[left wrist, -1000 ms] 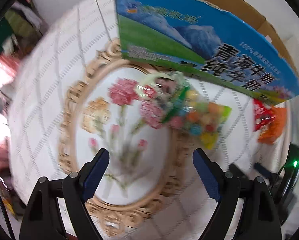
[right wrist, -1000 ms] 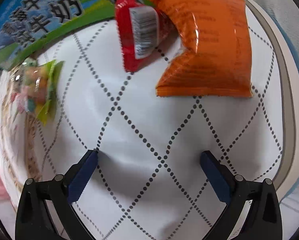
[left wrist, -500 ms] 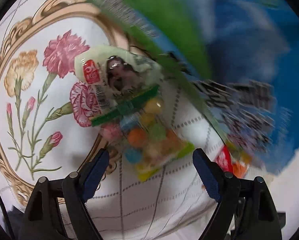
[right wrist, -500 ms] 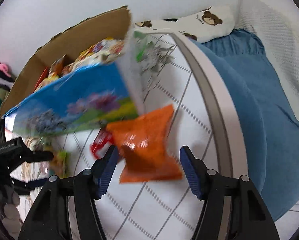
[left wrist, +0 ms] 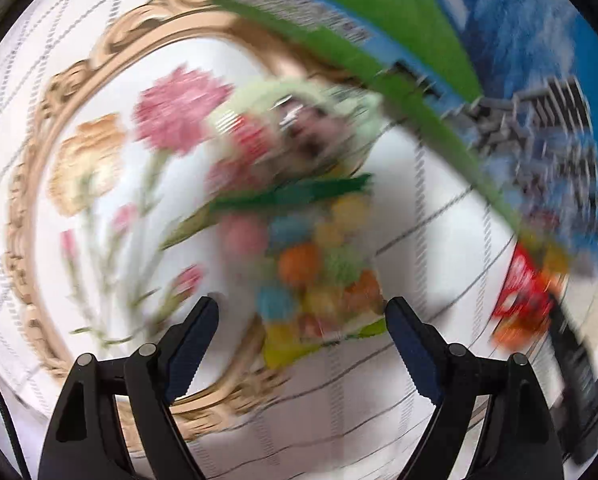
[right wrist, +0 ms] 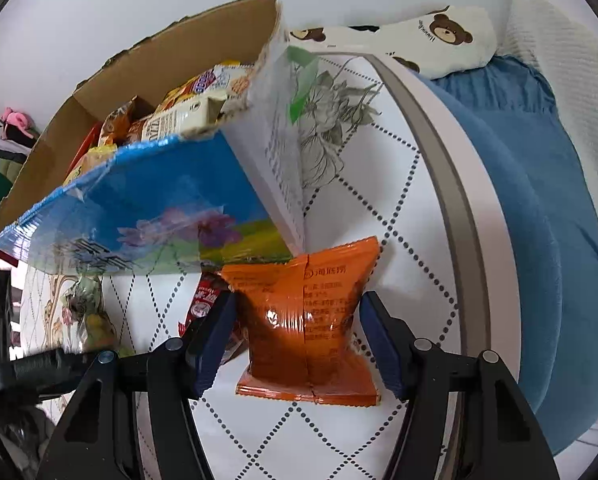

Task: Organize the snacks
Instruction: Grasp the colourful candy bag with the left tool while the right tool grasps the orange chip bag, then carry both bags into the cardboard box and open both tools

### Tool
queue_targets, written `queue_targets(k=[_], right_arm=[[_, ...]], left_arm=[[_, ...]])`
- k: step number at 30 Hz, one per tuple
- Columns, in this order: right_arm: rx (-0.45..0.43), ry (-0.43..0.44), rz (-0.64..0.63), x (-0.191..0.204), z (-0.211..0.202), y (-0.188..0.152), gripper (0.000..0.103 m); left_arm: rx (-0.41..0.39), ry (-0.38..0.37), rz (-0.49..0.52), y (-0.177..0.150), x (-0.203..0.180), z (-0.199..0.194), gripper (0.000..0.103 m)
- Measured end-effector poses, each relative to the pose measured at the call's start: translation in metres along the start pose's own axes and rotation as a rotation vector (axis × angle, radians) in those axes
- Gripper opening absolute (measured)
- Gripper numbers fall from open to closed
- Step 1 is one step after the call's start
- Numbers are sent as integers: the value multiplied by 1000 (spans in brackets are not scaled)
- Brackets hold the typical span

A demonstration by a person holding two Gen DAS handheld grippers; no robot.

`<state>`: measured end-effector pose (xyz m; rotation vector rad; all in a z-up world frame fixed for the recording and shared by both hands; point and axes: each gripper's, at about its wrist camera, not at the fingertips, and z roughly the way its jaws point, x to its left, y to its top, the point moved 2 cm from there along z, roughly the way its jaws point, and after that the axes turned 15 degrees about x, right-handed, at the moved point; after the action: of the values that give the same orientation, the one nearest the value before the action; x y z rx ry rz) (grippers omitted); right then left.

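- in the left wrist view, blurred by motion, a gold-framed flower print (left wrist: 111,168) is showing on the left of the tabletop (left wrist: 439,216).
- the left gripper (left wrist: 301,316) is hanging over the candy bag (left wrist: 311,256), its jaws spread wide on either side of the bag's near end and gripping nothing; whether the pads are touching the wrapper i cannot tell.
- the candy bag is lying on the tabletop with its pale top over the flower print and its coloured sweets toward the gripper.
- the box (left wrist: 519,80) with blue and green sides is standing behind it, and a red packet (left wrist: 519,296) is lying at the right edge.
- in the right wrist view, the same box (right wrist: 147,208) is standing on the left, open-topped, with snack packs (right wrist: 187,108) inside.
- the red packet (right wrist: 205,300) is lying just left of the orange bag (right wrist: 307,320), partly under it.
- the right gripper (right wrist: 295,324) is holding the orange bag, the jaws clenched on its pinched sides after just closing; the bag's far corner is near the box's foot.
- a blue bed (right wrist: 539,220) with a bear pillow (right wrist: 439,36) is lying right of the tabletop.
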<state>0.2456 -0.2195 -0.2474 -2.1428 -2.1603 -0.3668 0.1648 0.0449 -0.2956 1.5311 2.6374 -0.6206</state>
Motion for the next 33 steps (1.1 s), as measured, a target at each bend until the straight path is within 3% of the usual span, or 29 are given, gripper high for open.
queue_targets(k=[4,7,11,13,16,21,25,30,33], right_arm=[[22,46,23,-5,4,-2,66],[37,61,30,-6,11,-1,66],[69,85,25,-4,13,-7,60],[98,80,16,-3,11,-12,57],[157,101,10,0,7,-27,57],[275,106,-57,19,12,-74,57],[350,101,-93,37,27,-109,57],[333,98,-46,42,32,-113,63],[348,146,-8,37,27,-110,64]], left_arm=[[-16,-43,2,-17,18,-15,85],[-30,-91,-22,-8,18,-17,85],[-32,-58,24,9,-2,-7,84],[-59,3,73,38,-7,-17,56],[-63,76,182,35,-8,-16,52],[4,155,320,-2,3,-4,52],[66,185,359,-25,19,15,52],[58,179,332,-12,24,27,54],[56,163,318,-1,21,31,60]])
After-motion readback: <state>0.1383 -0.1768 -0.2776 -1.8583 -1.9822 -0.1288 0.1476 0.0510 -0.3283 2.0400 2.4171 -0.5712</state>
